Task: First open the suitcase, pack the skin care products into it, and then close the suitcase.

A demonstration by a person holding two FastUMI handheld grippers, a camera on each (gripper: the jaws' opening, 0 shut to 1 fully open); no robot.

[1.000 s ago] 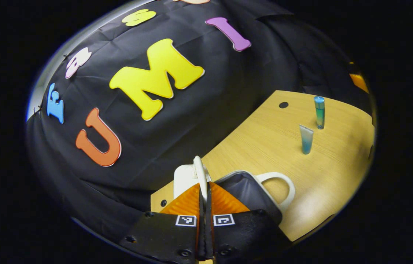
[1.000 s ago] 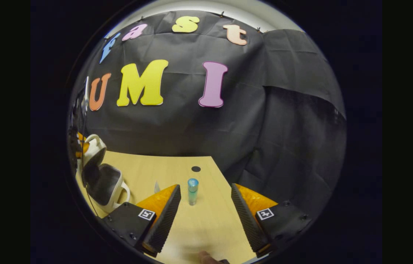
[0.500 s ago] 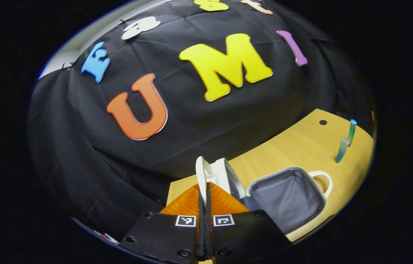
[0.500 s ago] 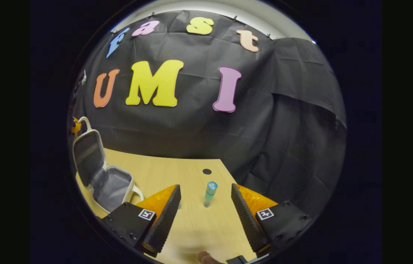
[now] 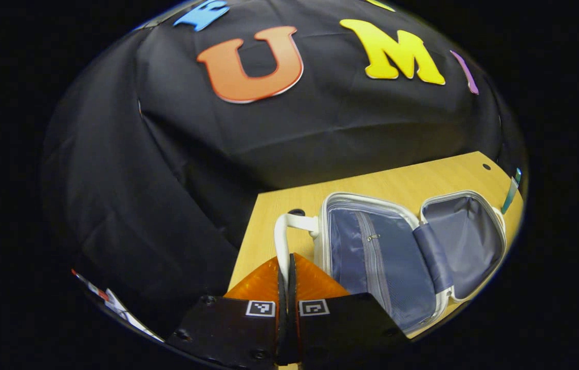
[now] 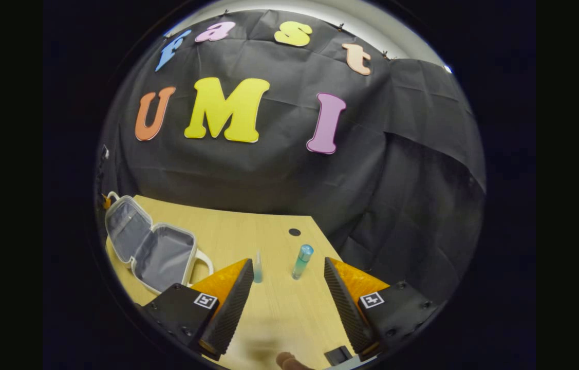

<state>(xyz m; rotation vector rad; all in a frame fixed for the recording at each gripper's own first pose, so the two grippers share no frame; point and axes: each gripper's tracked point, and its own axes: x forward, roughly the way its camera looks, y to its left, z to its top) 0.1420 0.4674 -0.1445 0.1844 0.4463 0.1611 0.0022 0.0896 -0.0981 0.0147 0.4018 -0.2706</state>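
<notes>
The small white suitcase (image 5: 320, 226) lies open flat on the wooden table (image 5: 371, 185), both halves showing grey-blue lining. My left gripper (image 5: 285, 263) is shut on the white handle (image 5: 280, 239) of the nearer half. In the right gripper view the open suitcase (image 6: 191, 246) lies at the left. A slim clear-blue tube (image 6: 257, 270) and a teal bottle with a blue cap (image 6: 301, 261) stand upright on the table just beyond my right gripper (image 6: 288, 263). That gripper is open, with nothing between its fingers. The tube (image 5: 511, 191) also shows past the far half.
The table (image 6: 279, 318) has a small dark hole (image 6: 294, 232) near its back edge, and its right edge runs close behind the bottle. Black cloth walls the booth on all sides. A fingertip (image 6: 289, 359) shows at the bottom of the right gripper view.
The left gripper has swung the suitcase lid by its handle from upright down to flat on the table. The right gripper has stayed open and shifted only slightly.
</notes>
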